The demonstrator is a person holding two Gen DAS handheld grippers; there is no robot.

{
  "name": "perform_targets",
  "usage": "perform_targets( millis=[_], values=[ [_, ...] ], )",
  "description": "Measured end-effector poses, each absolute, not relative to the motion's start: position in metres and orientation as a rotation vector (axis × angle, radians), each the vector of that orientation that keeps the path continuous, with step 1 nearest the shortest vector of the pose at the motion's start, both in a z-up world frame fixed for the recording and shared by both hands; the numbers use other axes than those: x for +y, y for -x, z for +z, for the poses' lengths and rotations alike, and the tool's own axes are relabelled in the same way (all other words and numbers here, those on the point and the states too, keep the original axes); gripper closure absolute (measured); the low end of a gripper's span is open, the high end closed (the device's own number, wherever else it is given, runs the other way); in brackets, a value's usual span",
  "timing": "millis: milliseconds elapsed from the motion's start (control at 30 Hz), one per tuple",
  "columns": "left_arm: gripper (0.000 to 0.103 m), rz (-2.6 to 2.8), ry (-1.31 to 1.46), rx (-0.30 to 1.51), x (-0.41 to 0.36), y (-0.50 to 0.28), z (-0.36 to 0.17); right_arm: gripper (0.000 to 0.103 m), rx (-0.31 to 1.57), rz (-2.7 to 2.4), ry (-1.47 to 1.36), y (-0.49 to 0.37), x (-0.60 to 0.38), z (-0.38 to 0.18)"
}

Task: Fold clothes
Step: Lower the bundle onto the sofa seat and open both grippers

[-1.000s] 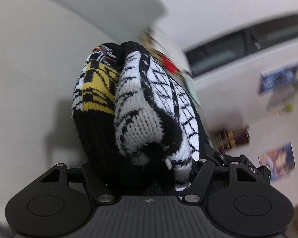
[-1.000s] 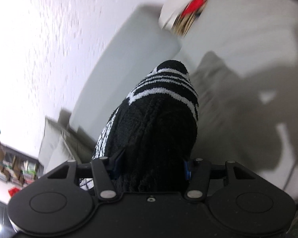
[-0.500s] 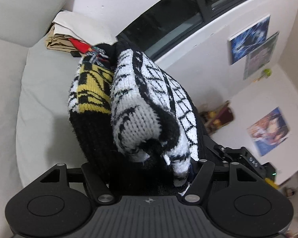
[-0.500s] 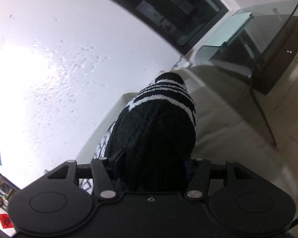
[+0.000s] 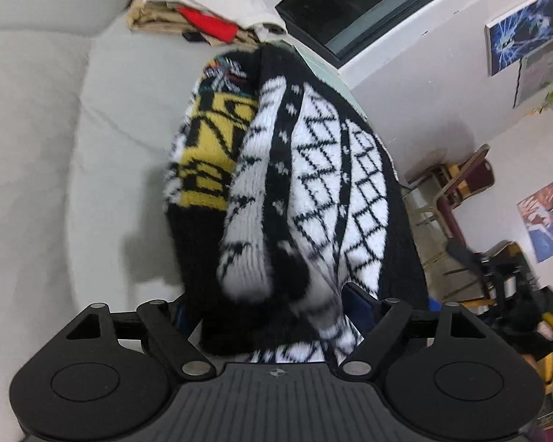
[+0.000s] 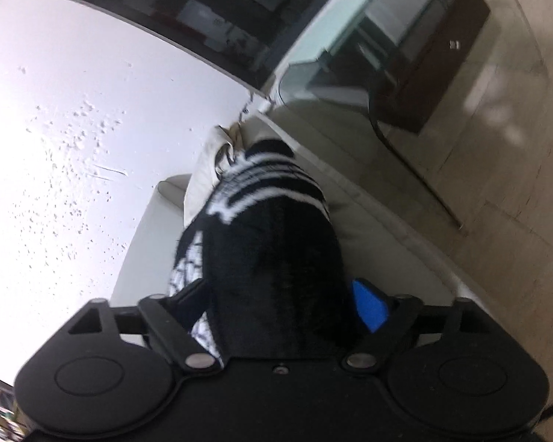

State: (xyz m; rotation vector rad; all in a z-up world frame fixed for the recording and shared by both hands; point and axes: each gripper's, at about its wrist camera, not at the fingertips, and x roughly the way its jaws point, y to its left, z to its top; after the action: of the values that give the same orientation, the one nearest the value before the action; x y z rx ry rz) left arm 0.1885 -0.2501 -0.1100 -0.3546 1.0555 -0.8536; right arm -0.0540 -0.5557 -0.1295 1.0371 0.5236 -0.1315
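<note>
A thick knit sweater (image 5: 306, 191), black and white with a yellow patterned band, hangs bunched up in front of both cameras. My left gripper (image 5: 272, 309) is shut on a fold of it, and the fabric covers the fingertips. My right gripper (image 6: 280, 305) is shut on a black part of the same sweater (image 6: 272, 258); a blue finger pad (image 6: 368, 305) shows beside the fabric. The sweater is held in the air above a light grey sofa (image 5: 48, 140).
A pile of folded clothes (image 5: 199, 11) in beige, white and red lies on the sofa beyond the sweater. A glass coffee table (image 6: 405, 59) stands on the tiled floor to the right of the sofa. Chairs (image 5: 457, 191) and posters stand by the far wall.
Both grippers have swung with the sweater: the views turned from the wall and sofa back toward the sofa seat, the clothes pile and the glass table. The grips have not changed.
</note>
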Motion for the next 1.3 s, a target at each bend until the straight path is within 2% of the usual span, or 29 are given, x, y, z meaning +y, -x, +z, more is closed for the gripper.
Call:
perform_targets(
  millis=[233,300,333,367,400,433,467,533,633,900,1000,1167,1200,1233,1267,1300],
  values=[
    [0.027,-0.826,0.29,0.865,-0.214,-0.162,-0.051,0.017,0.586,-0.172,-0.808,0.083,-0.526,-0.065],
    [0.032,-0.857,0.276,0.808,-0.219,-0.16,-0.033,0.017,0.568,-0.164,-0.775,0.083,-0.517,-0.048],
    [0.042,-0.868,0.258,0.786,-0.223,-0.159,-0.027,0.018,0.56,-0.165,-0.766,0.078,-0.514,-0.043],
    [0.054,-0.87,0.218,0.78,-0.232,-0.157,-0.024,0.024,0.553,-0.169,-0.755,0.073,-0.512,-0.038],
    [0.06,-0.871,0.175,0.779,-0.242,-0.156,-0.022,0.033,0.554,-0.181,-0.727,0.063,-0.508,-0.034],
    [0.069,-0.868,0.122,0.792,-0.255,-0.157,-0.023,0.06,0.574,-0.198,-0.695,0.048,-0.507,-0.033],
    [0.072,-0.864,0.064,0.807,-0.269,-0.159,-0.027,0.081,0.595,-0.216,-0.664,0.033,-0.505,-0.032],
    [0.077,-0.841,-0.06,0.828,-0.292,-0.161,-0.04,0.089,0.64,-0.246,-0.598,0.001,-0.501,-0.032],
    [0.079,-0.783,-0.148,0.855,-0.306,-0.169,-0.059,0.089,0.72,-0.283,-0.502,-0.048,-0.497,-0.036],
    [0.074,-0.755,-0.081,0.959,-0.312,-0.212,-0.092,0.089,0.976,-0.383,-0.293,-0.158,-0.503,-0.081],
    [0.074,-0.744,-0.06,0.973,-0.314,-0.216,-0.095,0.089,0.998,-0.4,-0.299,-0.167,-0.508,-0.098],
    [0.071,-0.714,-0.058,0.973,-0.307,-0.2,-0.073,0.088,0.946,-0.381,-0.3,-0.146,-0.503,-0.075],
    [0.066,-0.704,-0.052,0.969,-0.304,-0.194,-0.066,0.086,0.936,-0.368,-0.307,-0.135,-0.501,-0.065],
    [0.051,-0.689,-0.042,0.962,-0.299,-0.187,-0.058,0.074,0.927,-0.355,-0.314,-0.124,-0.499,-0.056],
    [0.042,-0.675,-0.036,0.951,-0.295,-0.179,-0.049,0.057,0.917,-0.342,-0.321,-0.114,-0.498,-0.046],
    [0.038,-0.662,-0.039,0.937,-0.291,-0.171,-0.04,0.051,0.912,-0.318,-0.33,-0.099,-0.496,-0.035]
  ],
)
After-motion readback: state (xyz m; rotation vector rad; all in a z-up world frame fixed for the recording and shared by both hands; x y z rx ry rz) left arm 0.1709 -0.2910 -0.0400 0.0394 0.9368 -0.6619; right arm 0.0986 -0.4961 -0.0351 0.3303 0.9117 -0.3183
